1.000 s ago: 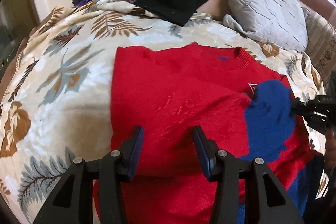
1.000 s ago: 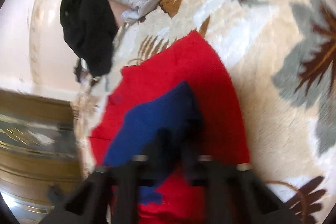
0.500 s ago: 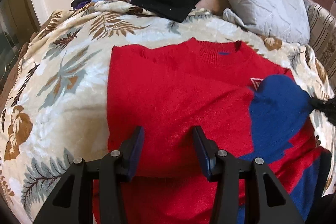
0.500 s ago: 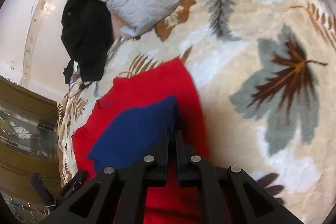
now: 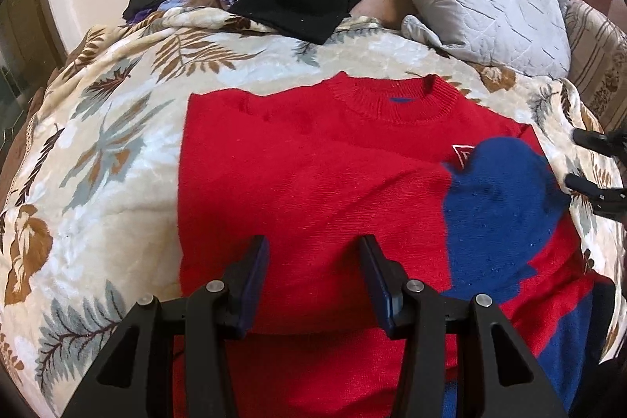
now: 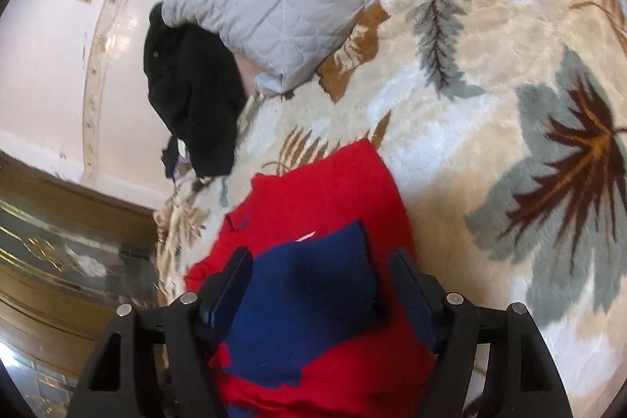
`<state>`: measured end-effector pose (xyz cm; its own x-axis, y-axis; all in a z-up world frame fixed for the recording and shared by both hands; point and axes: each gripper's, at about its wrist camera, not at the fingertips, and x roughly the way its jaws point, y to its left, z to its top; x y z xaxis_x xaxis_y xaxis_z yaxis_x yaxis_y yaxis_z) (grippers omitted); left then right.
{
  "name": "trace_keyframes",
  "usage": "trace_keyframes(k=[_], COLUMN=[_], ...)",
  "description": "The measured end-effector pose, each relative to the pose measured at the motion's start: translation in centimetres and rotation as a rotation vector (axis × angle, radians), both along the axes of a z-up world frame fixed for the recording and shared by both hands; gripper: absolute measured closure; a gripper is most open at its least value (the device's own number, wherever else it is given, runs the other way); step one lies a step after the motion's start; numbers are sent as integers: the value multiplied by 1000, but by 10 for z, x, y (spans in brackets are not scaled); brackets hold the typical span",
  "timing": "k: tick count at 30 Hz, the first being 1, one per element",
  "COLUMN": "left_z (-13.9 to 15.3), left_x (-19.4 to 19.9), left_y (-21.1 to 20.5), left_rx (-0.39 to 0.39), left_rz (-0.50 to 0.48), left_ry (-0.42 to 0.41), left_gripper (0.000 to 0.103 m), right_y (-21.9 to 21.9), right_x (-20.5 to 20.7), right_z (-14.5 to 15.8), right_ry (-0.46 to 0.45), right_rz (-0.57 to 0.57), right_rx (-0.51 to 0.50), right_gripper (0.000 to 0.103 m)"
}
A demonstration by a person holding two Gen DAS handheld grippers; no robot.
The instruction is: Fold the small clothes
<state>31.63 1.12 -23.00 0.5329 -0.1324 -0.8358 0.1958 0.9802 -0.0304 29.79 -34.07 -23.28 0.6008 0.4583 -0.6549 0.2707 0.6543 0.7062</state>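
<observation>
I have the red sweater (image 5: 313, 183) lying flat on the leaf-print blanket (image 5: 98, 163), collar away from me, its blue sleeve (image 5: 501, 206) folded in over the chest. My right gripper (image 6: 319, 281) sits nearest that sleeve; its jaws are opening, the blue cloth between them but not pinched. My left gripper (image 5: 313, 269) hangs half-open over the hem, holding nothing.

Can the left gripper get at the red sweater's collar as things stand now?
Probably yes. The left gripper hangs open over the sweater, and only flat red knit lies between it and the collar. The right gripper, its jaws opening, stays off to the side.
</observation>
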Motion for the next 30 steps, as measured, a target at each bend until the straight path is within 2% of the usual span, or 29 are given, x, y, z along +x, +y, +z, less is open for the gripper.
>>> trace_keyframes(k=[1,3,5,10,11,16,20,22,25,26,27,30], left_z=[-1,-3,-3,0,1,10,12,12,7,5,4,-2], left_x=[0,1,0,1,1,0,1,2,4,5,5,7], left_y=[-1,0,1,7,8,12,16,15,11,10,9,7], left_rx=[5,8,7,-1,-5,-10,-17,-19,-3,0,0,16], left_rz=[-2,-1,0,26,33,58,79,82,76,73,69,57], left_ry=[4,9,9,-3,-7,-52,-69,-69,-48,-41,-34,-8], left_gripper=[54,54,54,54,54,54,54,54,54,54,54,53], right_y=[0,6,12,41,46,60,42,34,26,25,23,21], right_x=[2,13,18,20,19,5,-7,-7,1,3,5,7], right_z=[-4,-16,-21,-9,-6,22,37,34,12,6,1,0], right_ry=[7,26,28,22,19,-64,-112,-90,2,23,41,27], right_rz=[9,36,56,176,197,194,121,107,118,126,127,132], right_rx=[-1,-11,-37,-145,-154,-241,-231,-215,-145,-115,-86,-35], right_gripper=[29,39,45,83,94,97,97,97,97,93,93,92])
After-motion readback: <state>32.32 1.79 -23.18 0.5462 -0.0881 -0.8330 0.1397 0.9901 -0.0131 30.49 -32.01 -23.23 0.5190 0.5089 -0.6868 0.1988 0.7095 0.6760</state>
